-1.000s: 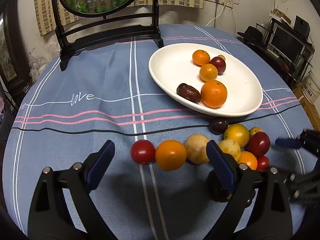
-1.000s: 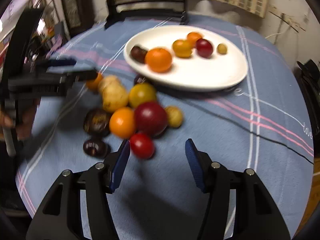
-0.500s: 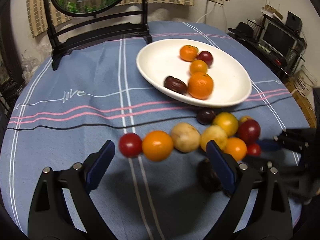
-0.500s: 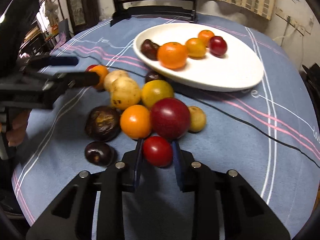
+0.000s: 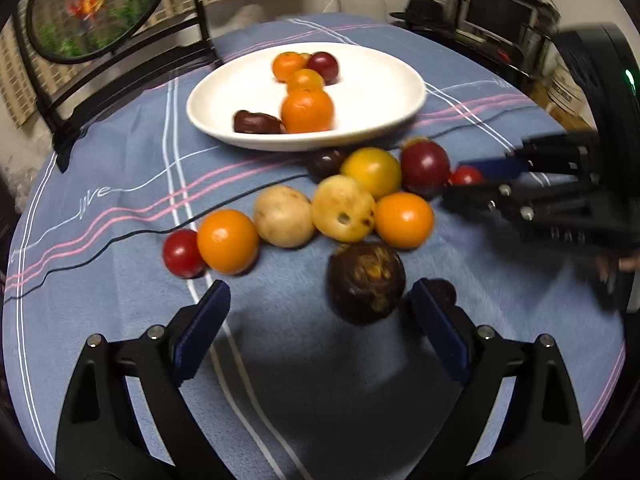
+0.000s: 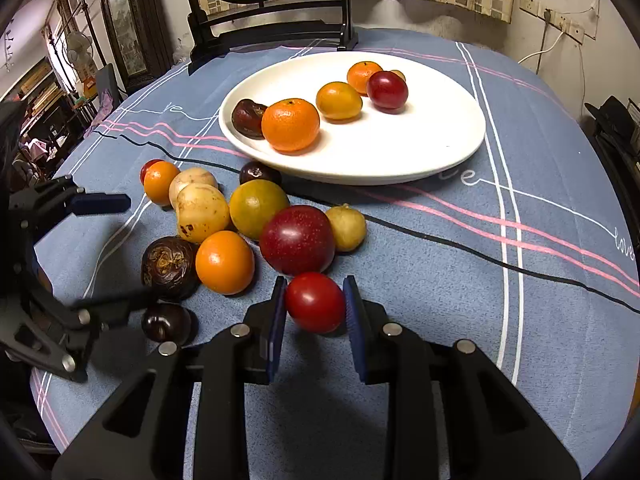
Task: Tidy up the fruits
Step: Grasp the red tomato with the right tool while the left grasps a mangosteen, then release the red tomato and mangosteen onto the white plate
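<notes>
Since a second ago your right gripper point(image 6: 315, 305) has closed from a wide stance onto the small red tomato point(image 6: 315, 302), and your left gripper point(image 5: 320, 322) has swung over so the wrinkled dark fruit point(image 5: 366, 282) now sits just ahead of its gap instead of the row of orange and yellow fruits.

In the right wrist view the tomato sits low in the centre of the frame, between the two blue pads and touching both. It seems still at cloth level, just below the big red plum point(image 6: 297, 240). The white plate point(image 6: 460, 148), in the upper middle of the frame, already carries five or six fruits and has bare room on its right half.

The risks: the tomato is smooth and round, and your pads seem to catch it near their tips, so a quick lift could let it roll out. Squeeze harder and you may split it. The plum lies nearly against it, so dragging forward could nudge the loose pile. Your left gripper's finger, at the left edge of the right wrist view, hangs close over the small dark fruit point(image 6: 166, 322), so the two tools could clash if both move inward.

Your left jaws stand wide and hold nothing. Your right jaws are narrow, clamped on the tomato.
</notes>
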Demonstrator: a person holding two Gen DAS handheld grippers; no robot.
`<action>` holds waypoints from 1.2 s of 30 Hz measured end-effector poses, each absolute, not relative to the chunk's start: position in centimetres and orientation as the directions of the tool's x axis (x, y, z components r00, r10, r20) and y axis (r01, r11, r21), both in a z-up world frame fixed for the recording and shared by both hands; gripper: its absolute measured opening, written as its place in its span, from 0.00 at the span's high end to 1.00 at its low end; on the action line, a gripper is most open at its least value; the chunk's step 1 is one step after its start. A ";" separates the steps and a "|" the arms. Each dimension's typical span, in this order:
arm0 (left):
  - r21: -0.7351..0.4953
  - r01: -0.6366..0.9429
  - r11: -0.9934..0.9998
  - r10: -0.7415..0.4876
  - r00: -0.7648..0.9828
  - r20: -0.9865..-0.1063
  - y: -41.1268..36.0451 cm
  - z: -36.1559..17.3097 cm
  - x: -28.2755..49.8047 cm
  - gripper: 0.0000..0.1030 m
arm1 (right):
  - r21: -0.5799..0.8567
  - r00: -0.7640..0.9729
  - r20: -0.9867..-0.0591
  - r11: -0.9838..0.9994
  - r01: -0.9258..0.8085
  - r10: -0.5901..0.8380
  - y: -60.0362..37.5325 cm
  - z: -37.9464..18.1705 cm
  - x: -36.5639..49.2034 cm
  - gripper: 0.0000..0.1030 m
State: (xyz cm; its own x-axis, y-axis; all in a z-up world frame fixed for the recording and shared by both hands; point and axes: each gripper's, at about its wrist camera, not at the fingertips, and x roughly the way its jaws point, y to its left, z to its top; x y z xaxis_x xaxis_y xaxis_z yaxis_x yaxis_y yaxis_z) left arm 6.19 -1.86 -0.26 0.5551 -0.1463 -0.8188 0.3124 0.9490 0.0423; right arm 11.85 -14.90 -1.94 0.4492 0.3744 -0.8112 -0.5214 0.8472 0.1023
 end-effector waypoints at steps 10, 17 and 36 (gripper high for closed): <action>-0.157 0.502 0.851 -0.397 0.418 -0.817 -5.0 -2.2 6.4 0.08 | 0.098 0.461 -0.804 0.847 -0.522 0.377 -15.0 -1.5 11.5 0.72; -0.290 0.414 0.863 -0.449 0.366 -0.815 -2.6 -1.5 7.2 0.10 | 0.107 0.458 -0.801 0.846 -0.522 0.385 -15.1 -1.5 11.5 0.72; -0.093 0.310 0.946 -0.253 0.526 -0.812 -3.7 -1.6 7.3 0.55 | 0.073 0.462 -0.811 0.846 -0.529 0.358 -14.4 -1.9 11.3 0.72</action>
State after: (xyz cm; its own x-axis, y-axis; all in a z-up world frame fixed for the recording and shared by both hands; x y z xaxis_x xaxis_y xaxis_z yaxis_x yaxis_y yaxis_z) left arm 7.30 -3.71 -1.56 0.5265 -0.2526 -0.8118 0.3099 0.9462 -0.0935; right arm 11.34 -14.41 -1.88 0.4616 0.3584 -0.8115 -0.5289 0.8456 0.0726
